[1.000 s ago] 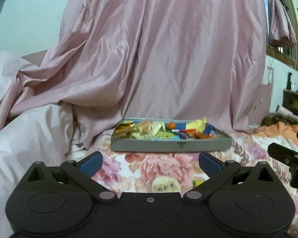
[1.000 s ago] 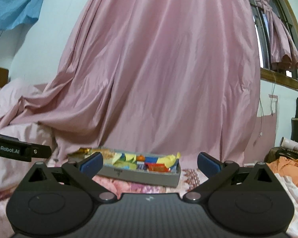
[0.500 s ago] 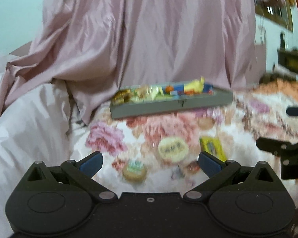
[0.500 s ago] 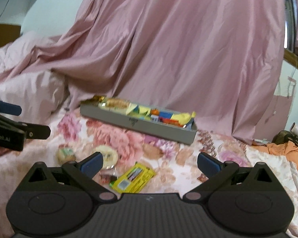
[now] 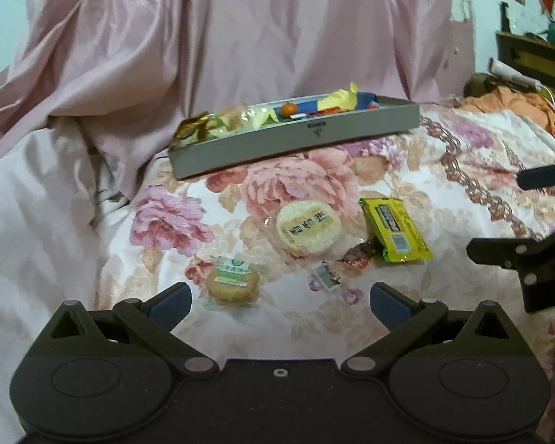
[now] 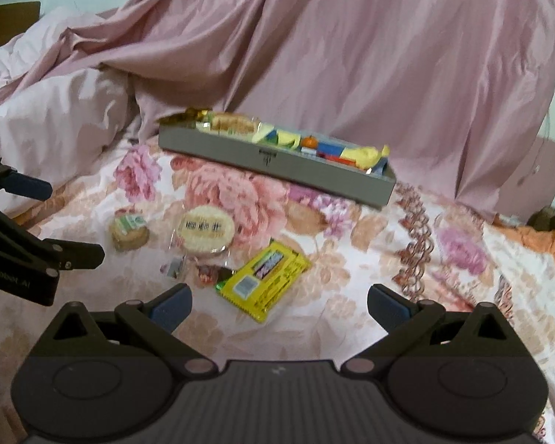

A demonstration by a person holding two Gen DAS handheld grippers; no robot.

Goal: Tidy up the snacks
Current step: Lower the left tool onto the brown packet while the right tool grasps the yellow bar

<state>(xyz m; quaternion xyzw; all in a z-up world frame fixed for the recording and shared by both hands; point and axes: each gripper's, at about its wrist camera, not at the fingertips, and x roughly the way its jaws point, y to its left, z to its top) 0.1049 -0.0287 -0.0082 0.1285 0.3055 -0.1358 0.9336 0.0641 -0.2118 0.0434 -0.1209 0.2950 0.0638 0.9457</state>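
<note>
Presently, on the bed's floral bedspread (image 5: 407,170): one long grey tray (image 5: 296,140), set back near the hanging pink curtain (image 5: 240,37), already loaded with assorted wrapped snacks and a small orange fruit (image 5: 288,108). Loose items lying in front of the tray, apart from it: one round rice cracker (image 5: 309,226) in clear wrap; one yellow snack packet (image 5: 394,229) just right of it; one small round cookie (image 5: 233,284) with a green label, nearest the left gripper (image 5: 279,301); one dark red wrapped candy (image 5: 357,257) touching the yellow packet's near corner; one tiny barcoded wrapper (image 5: 325,275) beside the candy. Left gripper: jaws spread wide, empty, hovering over the cookie side. Right gripper (image 6: 277,301): jaws likewise wide apart, holding nothing, poised above the yellow packet. Orange cloth (image 5: 514,101) heaped at far right.
</note>
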